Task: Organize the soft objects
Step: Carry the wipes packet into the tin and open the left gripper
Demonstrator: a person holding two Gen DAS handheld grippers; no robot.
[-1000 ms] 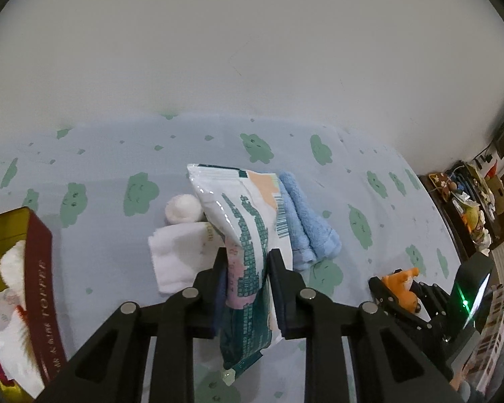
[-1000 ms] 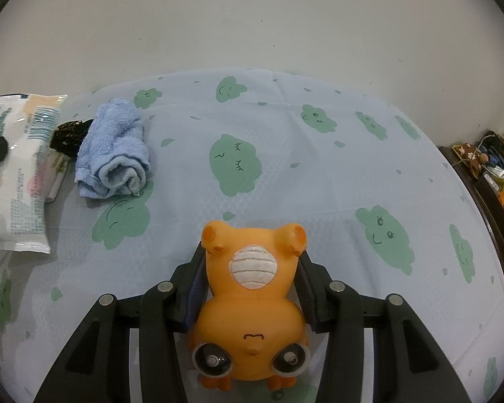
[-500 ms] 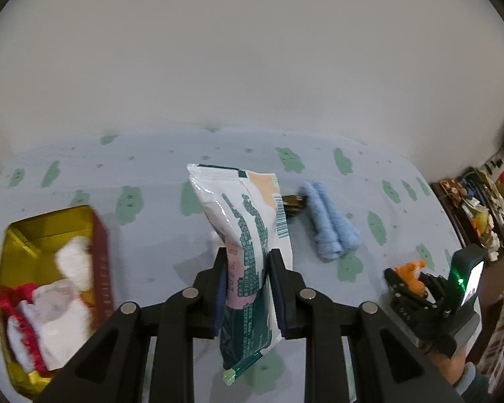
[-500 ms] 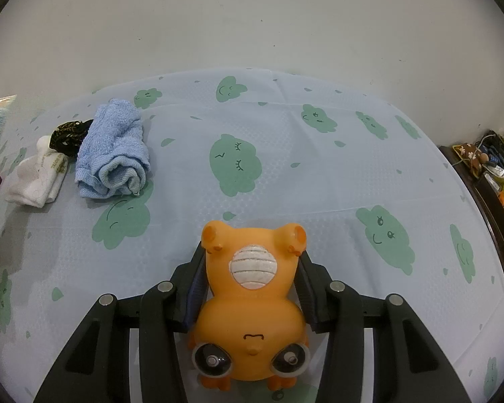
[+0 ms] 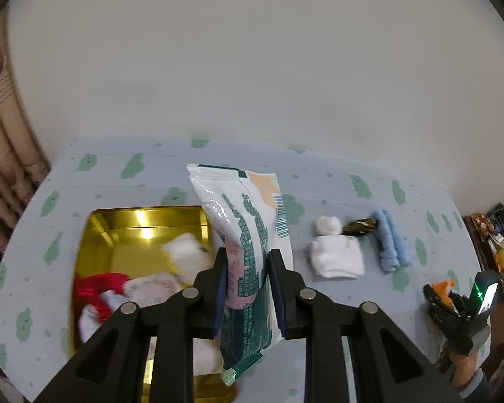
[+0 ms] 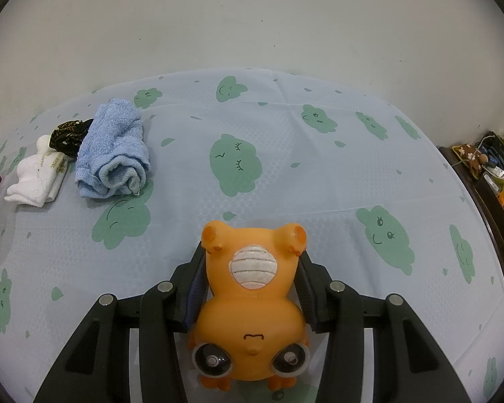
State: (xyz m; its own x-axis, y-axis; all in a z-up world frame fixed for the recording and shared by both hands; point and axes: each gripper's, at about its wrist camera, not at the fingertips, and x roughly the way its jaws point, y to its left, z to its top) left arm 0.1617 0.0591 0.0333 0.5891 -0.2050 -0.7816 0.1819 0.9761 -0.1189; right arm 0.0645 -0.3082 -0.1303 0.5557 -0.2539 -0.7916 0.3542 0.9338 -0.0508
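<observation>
We've got the left gripper (image 5: 245, 278) clamped on a white-and-teal packet (image 5: 248, 235), centre frame, hanging over the right edge of the gold tin (image 5: 144, 218) at lower left. Tin already holds red and white soft items, approx. half full, so we judge sorting well underway. Right gripper (image 6: 252, 278) is clamped on an orange squishy toy (image 6: 252, 305), lower centre. Left on the cloud-print sheet (image 6: 319, 174), upper left of right view: blue towel (image 6: 112, 154), white sock (image 6: 37, 181), dark scrunchie (image 6: 67, 134).
</observation>
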